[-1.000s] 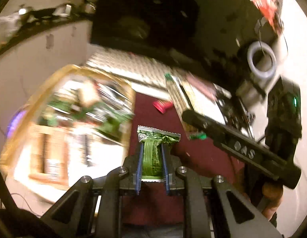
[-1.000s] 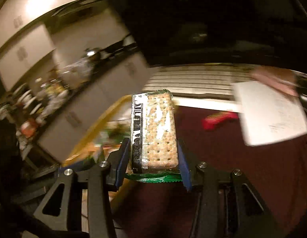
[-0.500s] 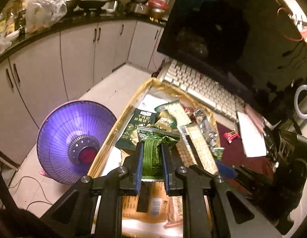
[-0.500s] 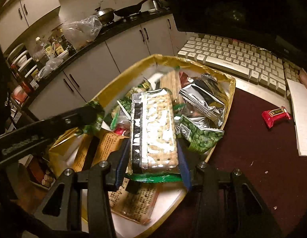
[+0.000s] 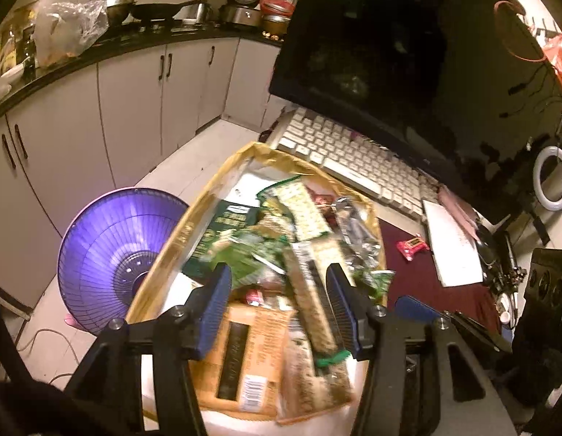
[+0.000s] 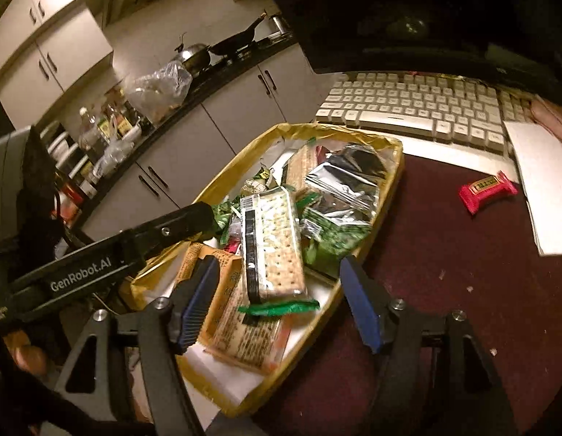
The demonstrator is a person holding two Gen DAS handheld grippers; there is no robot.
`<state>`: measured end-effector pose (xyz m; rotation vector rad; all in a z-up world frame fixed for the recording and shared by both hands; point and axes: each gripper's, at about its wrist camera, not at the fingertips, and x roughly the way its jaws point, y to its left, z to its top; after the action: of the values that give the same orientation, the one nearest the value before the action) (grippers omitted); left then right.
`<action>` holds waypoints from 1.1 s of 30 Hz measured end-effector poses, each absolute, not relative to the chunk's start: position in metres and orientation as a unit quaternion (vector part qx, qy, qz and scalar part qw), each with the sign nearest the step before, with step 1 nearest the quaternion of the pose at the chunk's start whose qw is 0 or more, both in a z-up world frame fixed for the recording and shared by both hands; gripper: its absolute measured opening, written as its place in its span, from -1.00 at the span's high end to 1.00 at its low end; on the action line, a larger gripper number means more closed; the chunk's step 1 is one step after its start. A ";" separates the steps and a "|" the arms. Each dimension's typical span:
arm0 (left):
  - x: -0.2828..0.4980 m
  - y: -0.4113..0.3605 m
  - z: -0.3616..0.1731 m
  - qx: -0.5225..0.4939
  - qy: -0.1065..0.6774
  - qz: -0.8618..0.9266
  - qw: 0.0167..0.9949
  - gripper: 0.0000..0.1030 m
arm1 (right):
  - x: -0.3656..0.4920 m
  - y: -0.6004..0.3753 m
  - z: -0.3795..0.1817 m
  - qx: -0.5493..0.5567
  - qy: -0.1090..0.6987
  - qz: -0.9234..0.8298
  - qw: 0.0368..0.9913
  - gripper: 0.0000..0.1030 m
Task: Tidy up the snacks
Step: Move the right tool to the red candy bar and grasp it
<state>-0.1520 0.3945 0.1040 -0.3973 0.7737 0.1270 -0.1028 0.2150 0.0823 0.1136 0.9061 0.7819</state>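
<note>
A yellow-rimmed tray [image 5: 161, 265] [image 6: 395, 167] on the maroon mat holds a heap of snack packets. My left gripper [image 5: 279, 307] hovers open over it; a blurred green packet [image 5: 244, 259] lies loose just beyond its fingers. My right gripper [image 6: 279, 305] is open too, and the cracker pack [image 6: 273, 243] [image 5: 312, 290] rests on the heap between and ahead of its blue pads [image 6: 361, 305]. The left gripper's black body [image 6: 135, 247] reaches in from the left, its tip over the tray. A red snack bar [image 6: 486, 190] [image 5: 412, 247] lies alone on the mat.
Behind the tray are a white keyboard [image 6: 419, 109] [image 5: 353, 160] and a dark monitor [image 5: 408, 54]. A white notepad [image 6: 542, 189] lies to the right of the red bar. A purple round heater [image 5: 113, 254] stands on the floor left of the tray, with kitchen cabinets [image 5: 135, 91] beyond.
Both grippers swung over the tray and opened. The green packet left the left gripper and the cracker pack left the right gripper; both now lie in the tray.
</note>
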 end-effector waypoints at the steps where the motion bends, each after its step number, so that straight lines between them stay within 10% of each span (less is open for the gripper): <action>1: -0.153 0.391 0.106 -0.194 0.373 0.060 0.906 -0.05 | -0.103 0.210 0.084 0.055 0.427 0.361 0.827 -0.35; 33: -0.125 0.253 0.108 -0.067 0.419 0.031 0.905 -0.05 | -0.066 0.073 0.072 0.143 0.433 0.225 0.861 -0.35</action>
<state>-0.1247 0.2532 0.1084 -0.1374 0.8664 0.0641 -0.0663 0.0734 0.0722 0.2995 0.9092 0.4715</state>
